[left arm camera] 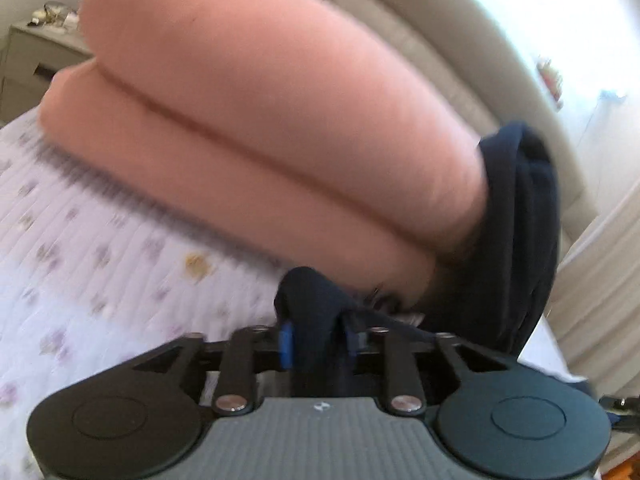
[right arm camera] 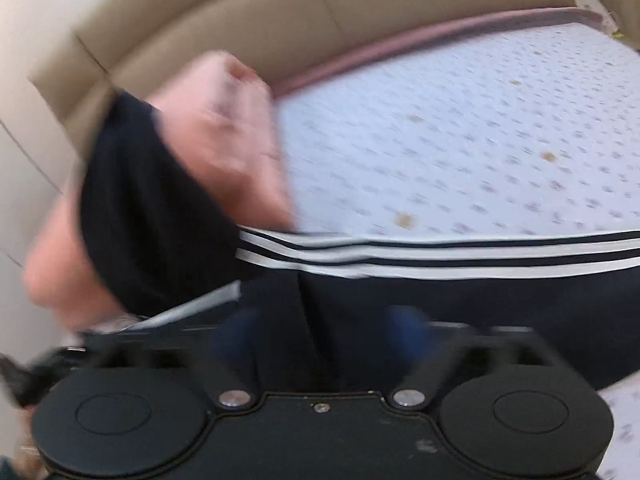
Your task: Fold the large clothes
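Note:
A dark navy garment (left arm camera: 516,236) with white stripes (right arm camera: 440,258) is held over a bed. In the left wrist view my left gripper (left arm camera: 318,338) is shut on a bunch of the navy cloth between its blue pads (left arm camera: 285,344). In the right wrist view my right gripper (right arm camera: 324,332) is blurred; navy cloth (right arm camera: 344,320) runs between its fingers and it looks shut on it. A folded pink blanket (left arm camera: 256,120) lies just beyond the garment, also blurred in the right wrist view (right arm camera: 224,136).
The bed has a white quilt (right arm camera: 460,140) with small purple flowers (left arm camera: 80,260). A beige padded headboard (right arm camera: 200,12) curves behind it. A bedside cabinet (left arm camera: 32,64) stands at far left. Curtains (left arm camera: 600,280) hang at right.

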Tool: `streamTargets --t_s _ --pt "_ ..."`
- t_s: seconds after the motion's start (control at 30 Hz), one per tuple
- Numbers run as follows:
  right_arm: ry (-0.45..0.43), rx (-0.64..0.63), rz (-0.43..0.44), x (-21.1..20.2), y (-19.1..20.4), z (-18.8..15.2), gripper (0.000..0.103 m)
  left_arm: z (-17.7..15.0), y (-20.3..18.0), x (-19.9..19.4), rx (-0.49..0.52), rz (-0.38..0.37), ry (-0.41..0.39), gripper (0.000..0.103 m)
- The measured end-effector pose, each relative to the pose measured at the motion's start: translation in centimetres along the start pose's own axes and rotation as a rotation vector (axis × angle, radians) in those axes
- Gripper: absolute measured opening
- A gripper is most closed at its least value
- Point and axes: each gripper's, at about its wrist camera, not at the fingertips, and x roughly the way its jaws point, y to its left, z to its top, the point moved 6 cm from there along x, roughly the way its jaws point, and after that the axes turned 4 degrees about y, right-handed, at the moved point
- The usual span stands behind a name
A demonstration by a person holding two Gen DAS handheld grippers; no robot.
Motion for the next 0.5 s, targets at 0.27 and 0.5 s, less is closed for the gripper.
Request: streamTargets --t_s 0.27,0.5 --pt "0.172 0.041 0.131 7.2 -0.8 -4.5 0.103 -7.8 -2.4 -4.3 0.222 -0.111 0.312 0.069" --pt "0.051 -0.071 0.107 7.4 2.7 -5.0 0.014 -10.8 -3.4 -5.6 0.383 -0.06 0.316 0.022"
